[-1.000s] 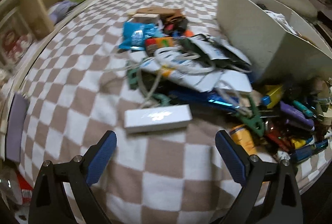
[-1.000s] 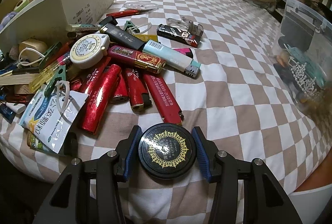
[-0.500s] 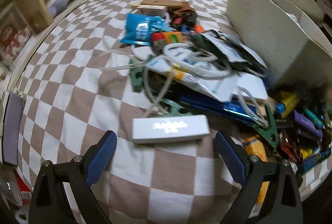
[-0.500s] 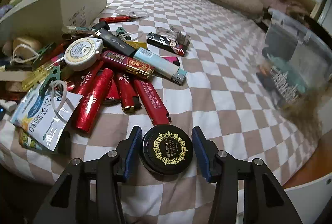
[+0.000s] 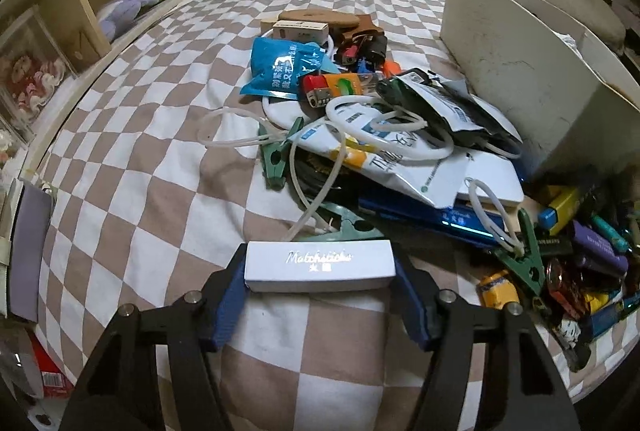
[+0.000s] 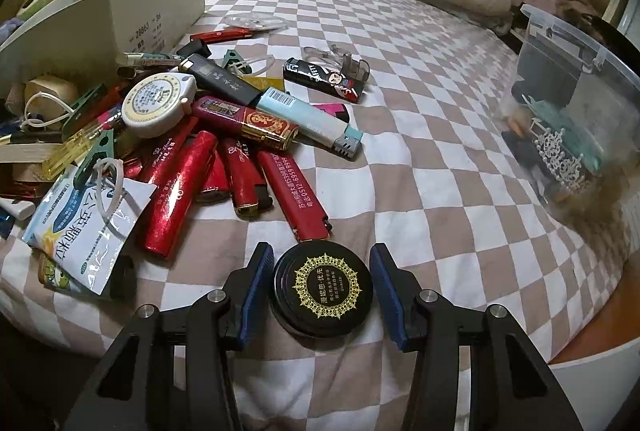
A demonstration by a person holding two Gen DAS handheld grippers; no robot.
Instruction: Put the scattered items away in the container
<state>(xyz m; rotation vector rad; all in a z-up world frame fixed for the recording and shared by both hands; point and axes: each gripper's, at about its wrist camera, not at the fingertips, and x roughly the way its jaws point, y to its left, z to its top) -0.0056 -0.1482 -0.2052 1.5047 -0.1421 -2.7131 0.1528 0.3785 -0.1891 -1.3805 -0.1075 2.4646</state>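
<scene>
In the left wrist view my left gripper is shut on a white matchstick box, its blue pads against both short ends. Behind it lies a heap of packets, cords, clips and lighters beside a white cardboard box. In the right wrist view my right gripper is open, and a round black tin with a gold pattern lies on the bed between the pads with a gap on each side. Red lighters lie just beyond. A clear plastic container stands at the right.
The bed has a brown and white checked cover. A wooden shelf unit runs along the left. A round white tape measure and a black lighter lie in the heap. The bed's edge is near at the front.
My left gripper has moved forward and closed on the matchstick box. My right gripper has opened and the black tin now lies loose between the pads.
</scene>
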